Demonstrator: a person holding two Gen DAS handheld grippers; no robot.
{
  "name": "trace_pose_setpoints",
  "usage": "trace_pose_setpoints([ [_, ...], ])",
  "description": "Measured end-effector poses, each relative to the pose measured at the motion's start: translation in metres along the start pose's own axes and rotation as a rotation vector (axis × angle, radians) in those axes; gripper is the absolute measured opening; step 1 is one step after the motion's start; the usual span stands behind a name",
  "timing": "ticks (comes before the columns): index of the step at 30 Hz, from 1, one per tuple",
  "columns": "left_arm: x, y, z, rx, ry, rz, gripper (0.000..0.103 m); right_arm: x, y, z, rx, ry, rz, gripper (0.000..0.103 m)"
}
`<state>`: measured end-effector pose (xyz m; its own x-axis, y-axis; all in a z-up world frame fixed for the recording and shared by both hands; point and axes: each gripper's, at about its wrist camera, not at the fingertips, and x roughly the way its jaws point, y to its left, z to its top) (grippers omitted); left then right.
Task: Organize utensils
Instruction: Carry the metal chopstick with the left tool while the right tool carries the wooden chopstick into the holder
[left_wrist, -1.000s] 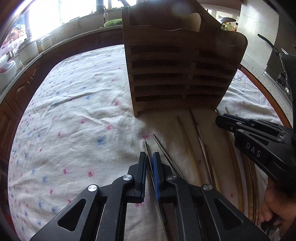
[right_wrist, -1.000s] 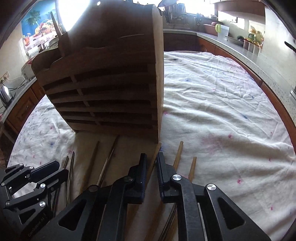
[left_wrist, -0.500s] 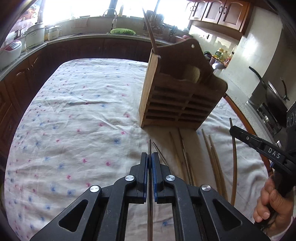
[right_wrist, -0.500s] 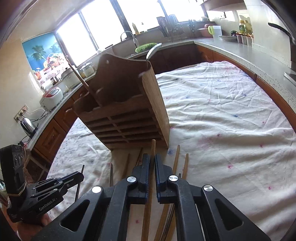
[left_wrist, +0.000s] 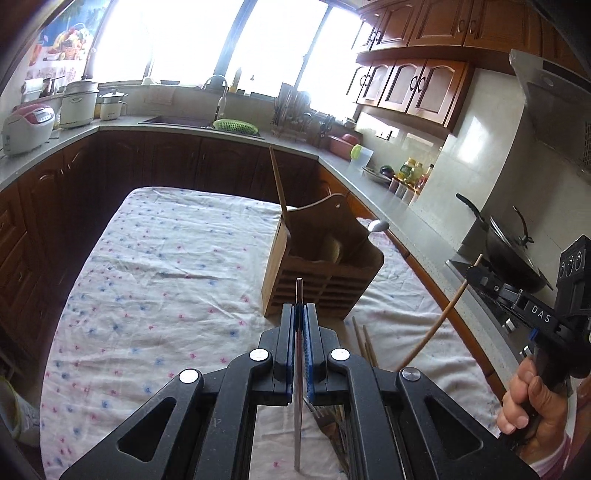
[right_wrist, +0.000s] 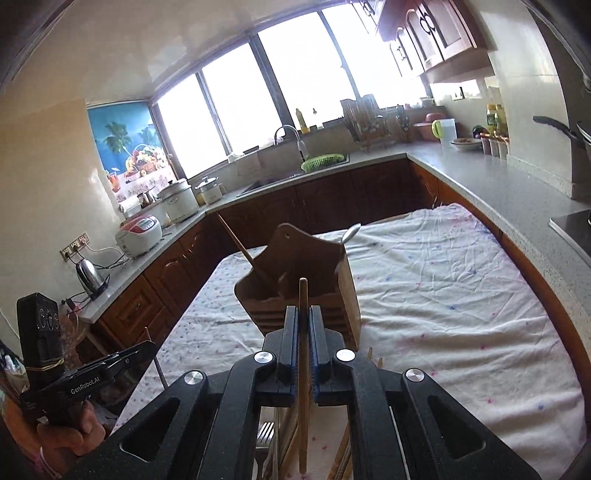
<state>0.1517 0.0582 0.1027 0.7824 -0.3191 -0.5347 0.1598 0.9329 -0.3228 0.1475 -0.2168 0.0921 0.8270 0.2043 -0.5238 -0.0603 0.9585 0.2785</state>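
Observation:
A wooden utensil holder (left_wrist: 321, 273) (right_wrist: 299, 291) stands on the cloth-covered table, with a wooden stick (left_wrist: 277, 181) and a metal spoon (left_wrist: 378, 225) in it. My left gripper (left_wrist: 300, 314) is shut on a thin metal chopstick (left_wrist: 298, 369), held high above the table in front of the holder. My right gripper (right_wrist: 303, 317) is shut on a wooden chopstick (right_wrist: 303, 369), also raised; it shows in the left wrist view (left_wrist: 476, 277) with the stick slanting down. More chopsticks (left_wrist: 364, 343) and a fork (right_wrist: 264, 439) lie on the cloth below.
The white flowered tablecloth (left_wrist: 166, 280) covers the table. Kitchen counters surround it, with a rice cooker (left_wrist: 27, 127), a sink and green basket (left_wrist: 236, 126), a wok (left_wrist: 513, 254) on the stove at right, and a kettle (right_wrist: 88, 275).
Both grippers have risen well above the table, each carrying its chopstick up, and have drawn back from the holder. The view now takes in the whole kitchen.

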Motion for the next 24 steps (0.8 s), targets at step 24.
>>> trace_pose_setpoints([
  [24, -0.017, -0.005, 0.038, 0.025, -0.114, -0.031, 0.002, -0.013, -0.004, 0.035, -0.003, -0.11, -0.008, 0.005],
])
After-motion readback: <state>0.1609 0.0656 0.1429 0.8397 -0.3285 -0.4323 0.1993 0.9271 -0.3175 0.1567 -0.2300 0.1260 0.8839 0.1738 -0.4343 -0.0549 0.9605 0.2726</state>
